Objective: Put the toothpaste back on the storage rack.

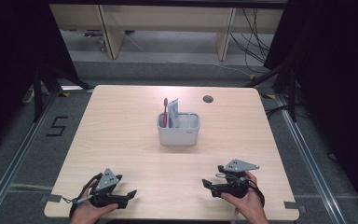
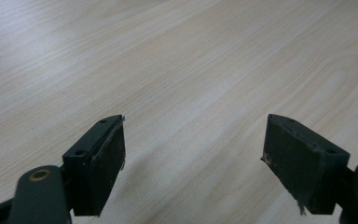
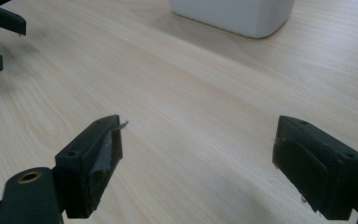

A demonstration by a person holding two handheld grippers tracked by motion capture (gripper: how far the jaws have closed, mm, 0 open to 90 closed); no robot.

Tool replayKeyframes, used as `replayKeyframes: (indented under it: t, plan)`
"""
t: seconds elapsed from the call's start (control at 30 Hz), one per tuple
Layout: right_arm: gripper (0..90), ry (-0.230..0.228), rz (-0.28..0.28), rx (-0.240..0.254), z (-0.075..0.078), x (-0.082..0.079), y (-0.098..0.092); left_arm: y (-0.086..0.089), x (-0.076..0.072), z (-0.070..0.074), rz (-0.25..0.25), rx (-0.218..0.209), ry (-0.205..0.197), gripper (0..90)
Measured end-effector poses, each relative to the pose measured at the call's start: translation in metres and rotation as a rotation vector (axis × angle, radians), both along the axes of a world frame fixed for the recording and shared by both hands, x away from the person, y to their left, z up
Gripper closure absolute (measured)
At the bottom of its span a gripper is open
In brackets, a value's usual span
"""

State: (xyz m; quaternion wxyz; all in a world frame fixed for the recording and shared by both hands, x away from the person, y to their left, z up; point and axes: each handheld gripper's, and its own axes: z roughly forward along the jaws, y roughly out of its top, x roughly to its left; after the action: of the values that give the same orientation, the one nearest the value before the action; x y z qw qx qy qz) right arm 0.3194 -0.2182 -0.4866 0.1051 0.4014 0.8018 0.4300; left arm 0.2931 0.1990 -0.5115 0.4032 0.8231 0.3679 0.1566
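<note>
A white two-compartment holder (image 1: 178, 133) stands in the middle of the wooden table (image 1: 121, 144). A pink toothbrush (image 1: 165, 111) and a grey-white tube (image 1: 173, 108) stand upright in its left compartment. My left gripper (image 1: 128, 197) rests near the table's front left edge in a hand, open, with only bare wood between its jaws (image 2: 193, 154). My right gripper (image 1: 209, 187) sits near the front right, pointing left, open with nothing between its jaws (image 3: 198, 154). In the right gripper view the holder's base (image 3: 235, 16) lies ahead, and the left gripper's jaw tips show at the top left.
A round cable hole (image 1: 208, 99) sits near the table's far edge. Behind the table are a light wooden desk's legs (image 1: 112, 35) and loose cables (image 1: 254, 37) on the floor. Dark curtains flank both sides.
</note>
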Motion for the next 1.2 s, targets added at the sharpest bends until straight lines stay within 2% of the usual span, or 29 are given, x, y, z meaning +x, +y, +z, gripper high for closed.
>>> replayKeyframes:
  t: [0.07,0.1,0.13,0.17,0.2,0.23,0.3,0.33,0.37,0.4,0.47,0.5,0.53,0.57,0.6,0.67,0.7,0.73,0.77,0.8,0.83,0.87,0.93,1.0,1.03,1.07,1.17,1.2]
  plan:
    - [16.4,-0.01,0.014,-0.001,-0.001,-0.001,-0.002,-0.001,0.0,-0.001,0.009,-0.008,-0.002,20.3]
    - [16.3,0.005,0.011,0.009,-0.001,-0.003,-0.002,-0.001,0.0,-0.001,0.006,-0.014,-0.003,20.1]
    - [16.3,-0.002,0.034,0.002,-0.002,-0.002,-0.003,-0.001,0.0,-0.001,0.007,-0.014,0.0,19.9]
    - [16.3,-0.006,0.004,-0.005,-0.002,-0.005,-0.004,-0.001,0.0,-0.001,0.009,-0.012,0.003,19.4]
    - [16.3,0.0,0.0,-0.006,-0.002,-0.006,-0.004,0.0,0.0,-0.001,0.008,0.0,0.006,18.6]
    - [16.3,-0.014,0.005,-0.014,-0.003,-0.006,-0.005,0.0,0.0,-0.001,0.006,-0.002,0.011,18.2]
    - [16.3,0.034,-0.02,0.003,-0.003,-0.012,-0.004,0.0,0.0,-0.001,0.007,-0.002,0.011,17.8]
    - [16.3,0.002,-0.003,-0.013,-0.003,-0.01,-0.007,0.0,0.0,-0.001,0.007,-0.002,0.011,17.6]
    - [16.3,-0.009,0.002,-0.014,-0.004,-0.01,-0.008,0.0,0.0,-0.001,0.006,-0.002,0.011,17.5]
    - [16.3,0.004,-0.007,-0.002,-0.004,-0.012,-0.007,0.0,0.0,-0.001,0.005,-0.002,0.012,17.4]
    - [16.3,-0.003,0.03,-0.019,-0.004,-0.012,-0.01,-0.001,0.0,-0.002,0.006,-0.002,0.012,17.3]
    - [16.3,-0.007,0.008,-0.025,-0.005,-0.014,-0.011,-0.001,0.0,-0.002,0.007,-0.003,0.012,17.0]
    - [16.3,0.013,0.002,-0.018,-0.005,-0.016,-0.011,-0.001,0.0,-0.002,0.008,-0.003,0.012,16.9]
    - [16.3,-0.004,0.009,-0.022,-0.006,-0.016,-0.011,-0.001,0.0,-0.002,0.009,-0.004,0.012,16.8]
    - [16.3,0.025,0.017,-0.008,-0.006,-0.017,-0.011,0.0,0.0,-0.002,0.006,-0.003,0.013,16.8]
    - [16.3,0.02,0.007,-0.025,-0.005,-0.02,-0.013,0.0,0.0,-0.001,0.008,-0.004,0.013,16.8]
    - [16.3,0.001,0.013,-0.035,-0.006,-0.02,-0.014,0.0,0.0,-0.001,0.009,-0.005,0.013,16.8]
    - [16.3,0.028,0.004,-0.026,-0.005,-0.022,-0.014,0.0,0.0,-0.001,0.009,-0.004,0.013,16.8]
    - [16.3,0.025,0.03,-0.018,-0.007,-0.021,-0.015,0.0,0.0,-0.001,0.01,-0.005,0.013,16.8]
    - [16.3,0.049,0.011,-0.012,-0.006,-0.024,-0.014,0.0,0.0,-0.002,0.008,-0.004,0.013,16.8]
    - [16.3,0.029,0.022,-0.03,-0.007,-0.023,-0.016,0.0,0.0,-0.002,0.011,-0.003,0.01,16.8]
    - [16.3,0.015,0.009,-0.039,-0.007,-0.024,-0.017,0.0,0.0,-0.002,0.01,-0.003,0.01,16.8]
    - [16.3,0.067,-0.009,-0.023,-0.006,-0.028,-0.016,0.0,0.0,-0.002,0.011,-0.003,0.011,16.8]
    - [16.3,0.021,0.013,-0.037,-0.008,-0.026,-0.018,-0.001,0.0,-0.003,0.016,-0.014,0.009,16.8]
    - [16.3,0.043,0.022,-0.024,-0.008,-0.026,-0.018,-0.001,0.0,-0.003,0.016,-0.014,0.009,16.8]
    - [16.3,0.044,0.027,-0.038,-0.008,-0.027,-0.019,-0.001,0.0,-0.003,0.015,-0.013,0.009,16.8]
    - [16.3,0.023,0.022,-0.048,-0.008,-0.027,-0.019,-0.001,0.0,-0.003,0.014,-0.012,0.011,16.8]
    - [16.3,0.045,0.014,-0.04,-0.008,-0.029,-0.019,-0.001,0.001,-0.003,0.013,0.0,0.007,16.8]
